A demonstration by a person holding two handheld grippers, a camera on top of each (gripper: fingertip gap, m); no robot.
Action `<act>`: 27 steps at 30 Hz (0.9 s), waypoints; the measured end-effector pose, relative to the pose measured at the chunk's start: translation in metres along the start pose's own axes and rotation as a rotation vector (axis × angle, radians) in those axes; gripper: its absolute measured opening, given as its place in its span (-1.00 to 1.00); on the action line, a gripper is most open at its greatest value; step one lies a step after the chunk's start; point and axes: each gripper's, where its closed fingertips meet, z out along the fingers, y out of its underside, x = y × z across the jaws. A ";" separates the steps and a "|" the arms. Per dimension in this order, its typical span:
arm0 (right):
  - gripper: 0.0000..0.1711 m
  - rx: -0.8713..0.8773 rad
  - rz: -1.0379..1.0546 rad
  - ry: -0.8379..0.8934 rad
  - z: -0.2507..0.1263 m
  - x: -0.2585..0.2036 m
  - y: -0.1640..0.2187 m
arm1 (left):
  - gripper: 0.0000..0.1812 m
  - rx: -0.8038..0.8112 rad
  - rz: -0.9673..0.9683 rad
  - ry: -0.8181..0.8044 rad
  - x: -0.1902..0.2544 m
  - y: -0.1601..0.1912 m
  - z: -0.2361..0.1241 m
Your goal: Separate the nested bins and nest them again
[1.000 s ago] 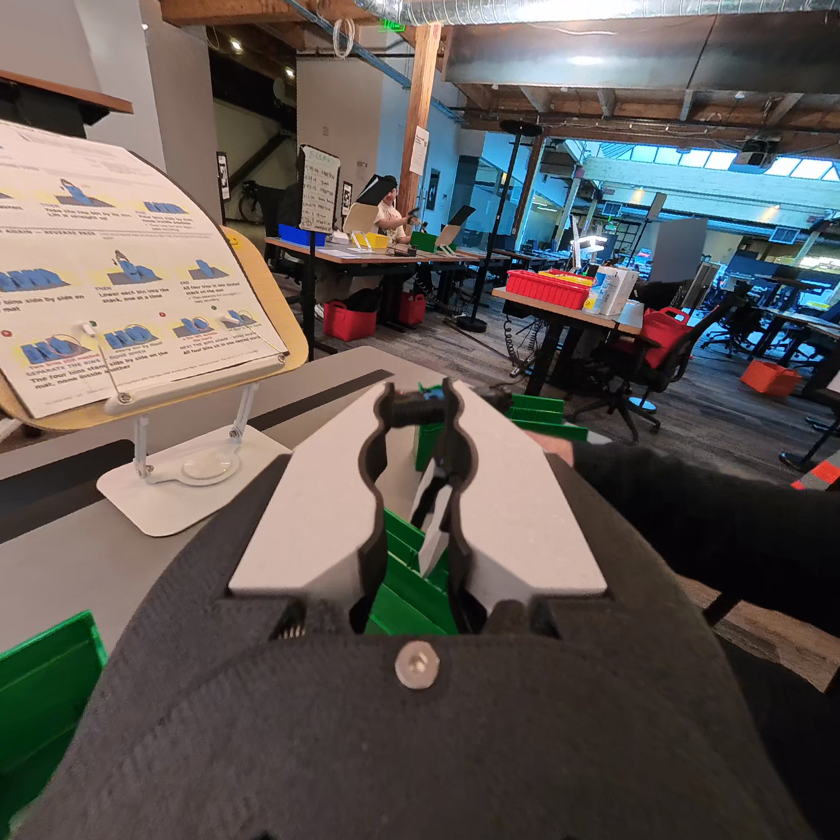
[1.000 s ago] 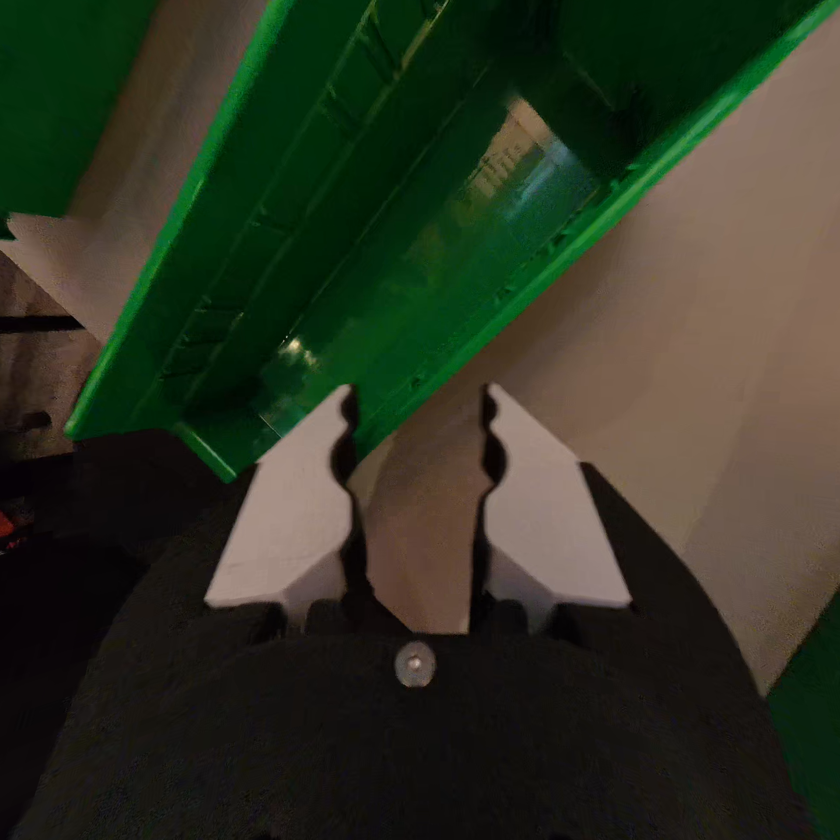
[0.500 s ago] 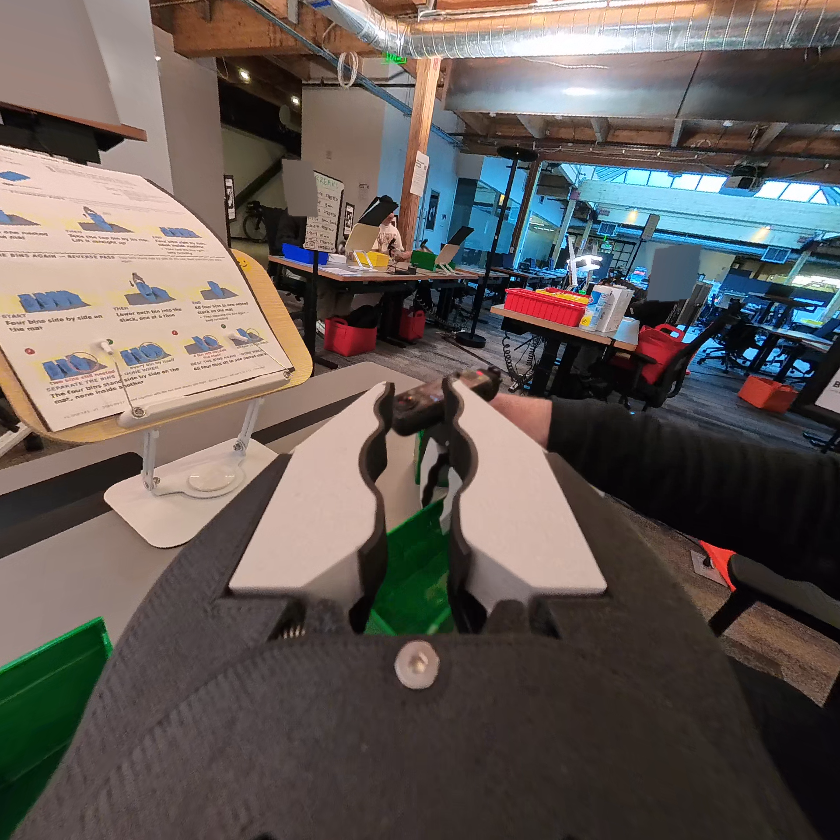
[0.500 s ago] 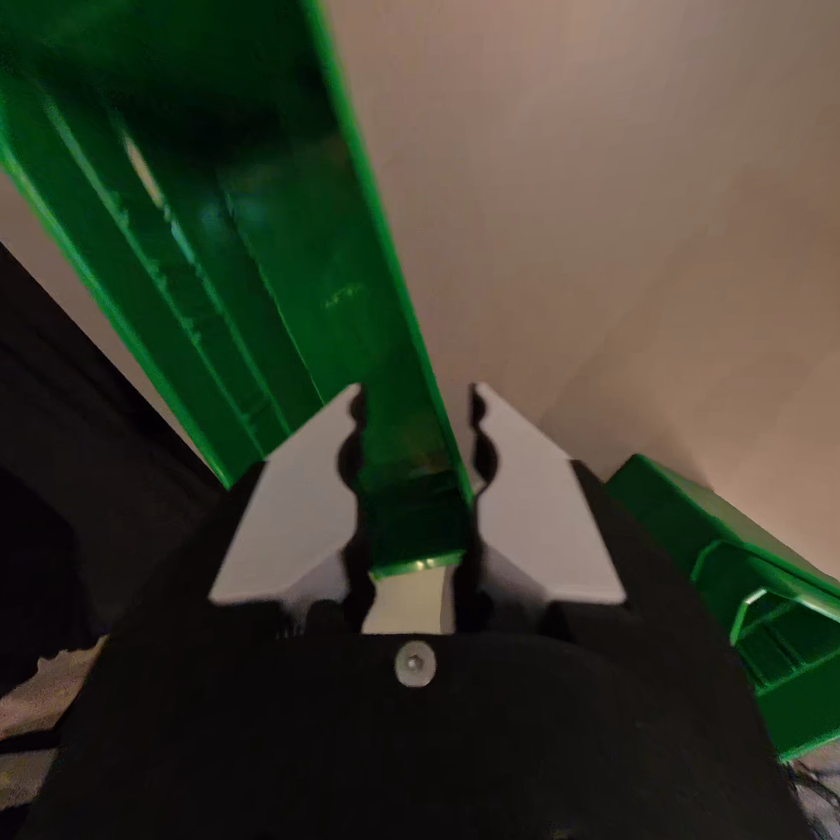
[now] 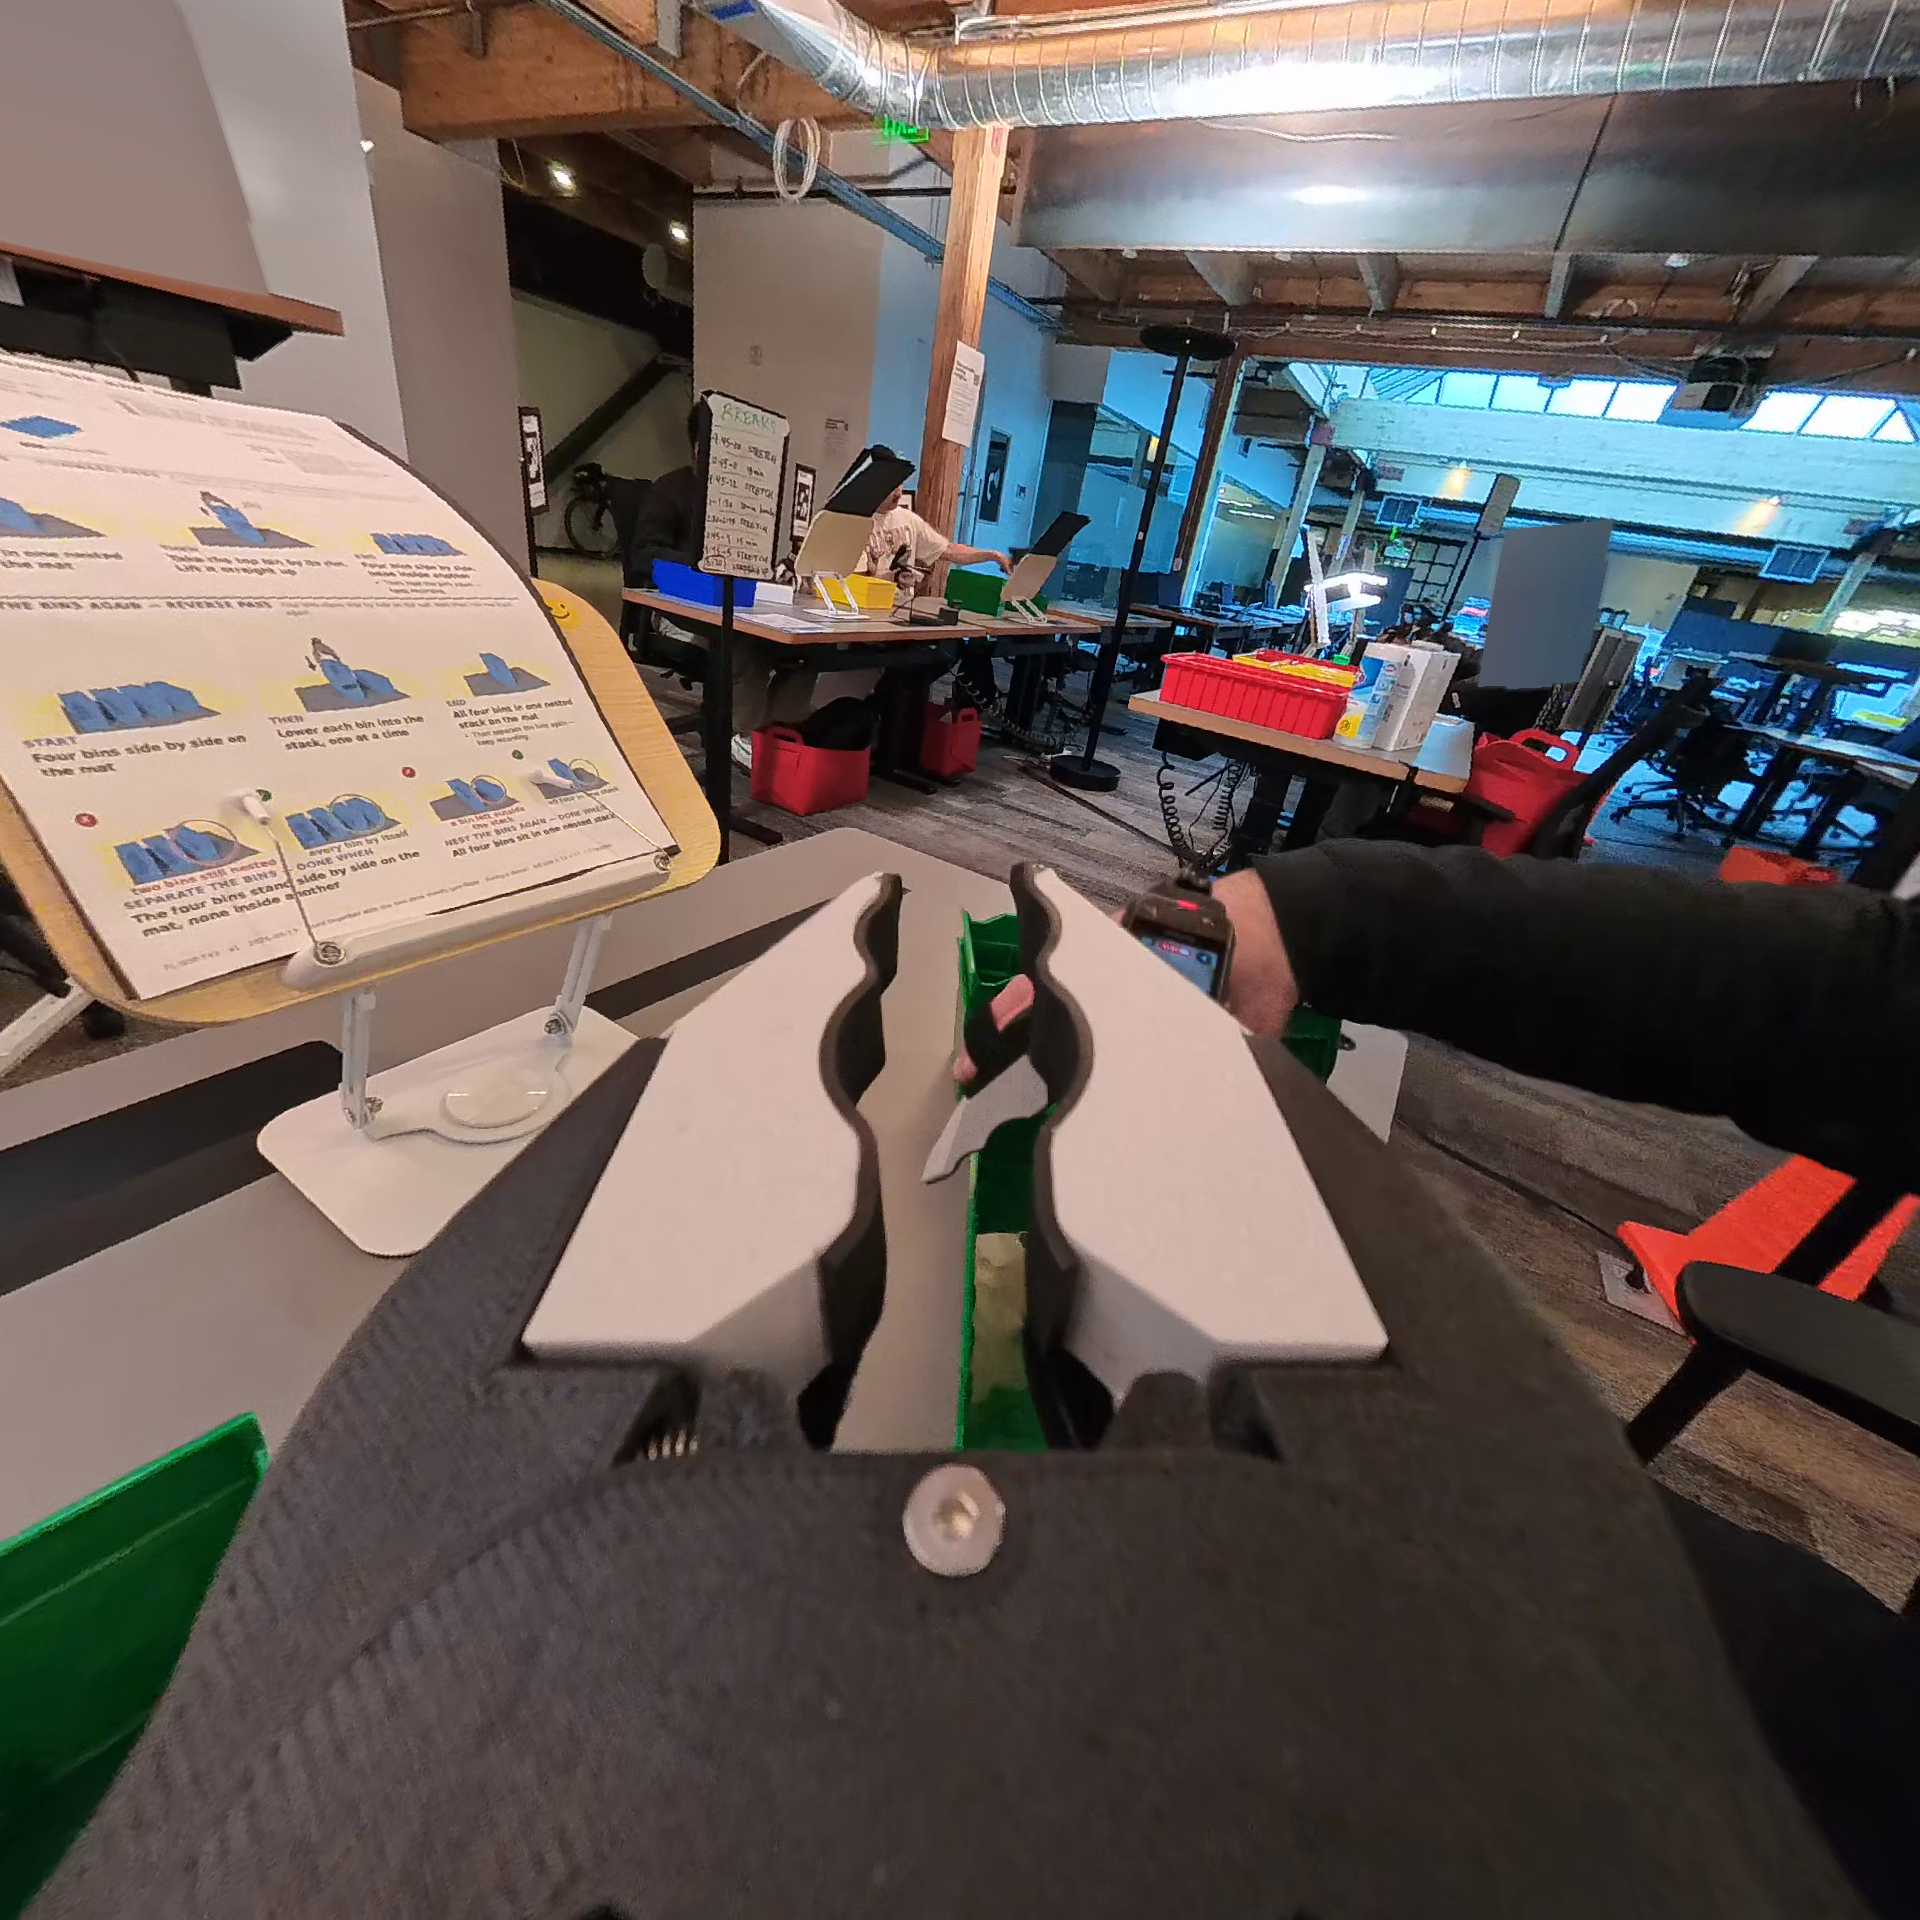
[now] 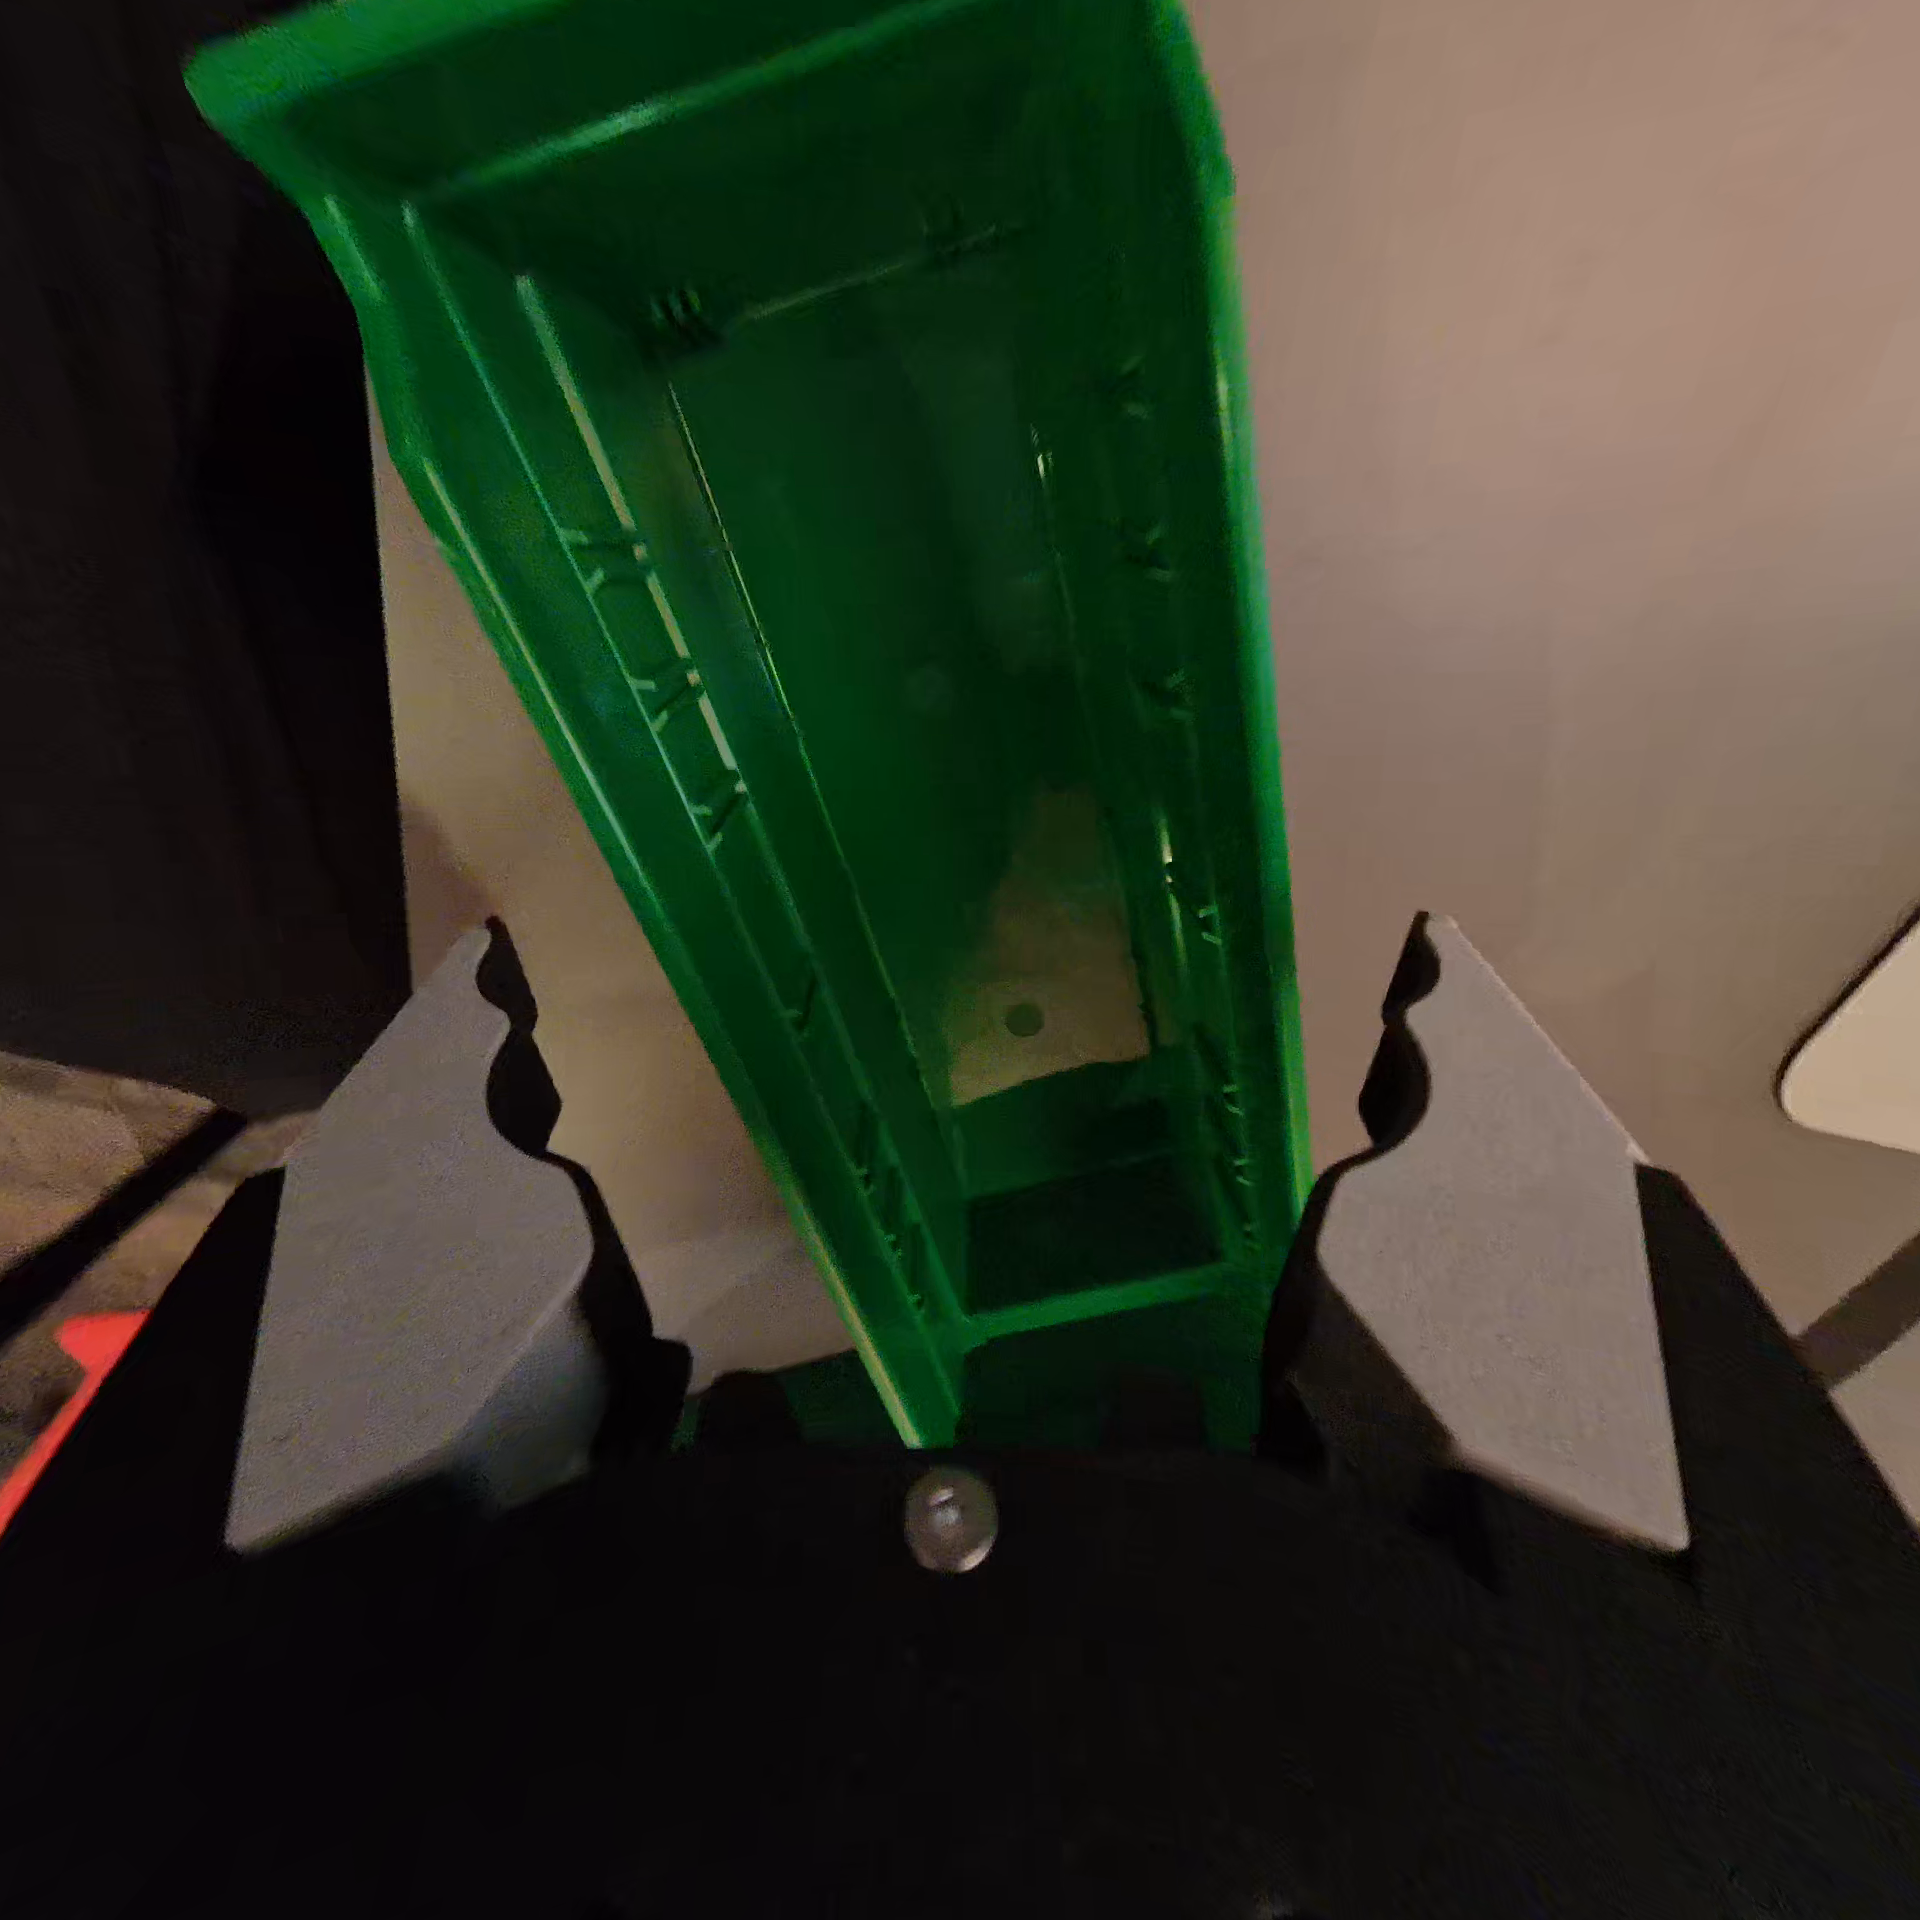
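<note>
Standing on the grey worktop (image 6: 1558, 520), the long green bin (image 6: 883, 623) lies between the right gripper (image 6: 956, 935)'s widely spread fingers, which grasp nothing. The left gripper (image 5: 956, 883) hovers above, its fingers parted around empty air, with another green bin (image 5: 94, 1621) at near left.

The left gripper (image 5: 956, 894) hides most of the green bin (image 5: 992, 1288) behind it; only a strip shows between its fingers. A second green bin (image 5: 104, 1621) is cut off at the lower left edge. In the right wrist view the bin's (image 6: 883, 644) near end vanishes behind the gripper body, and the right finger (image 6: 1496, 1247) is blurred.
</note>
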 end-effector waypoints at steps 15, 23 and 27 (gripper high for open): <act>0.26 -0.047 0.143 -0.090 0.021 0.008 0.017 | -0.77 0.008 -0.006 -0.011 -0.006 -0.001 -0.004; 0.17 0.132 0.401 -0.107 -0.011 0.014 0.019 | -0.77 0.009 0.003 -0.014 -0.005 -0.004 -0.005; 0.18 0.254 0.510 -0.068 -0.069 0.020 0.023 | -0.73 -0.008 0.008 -0.020 -0.006 -0.002 -0.005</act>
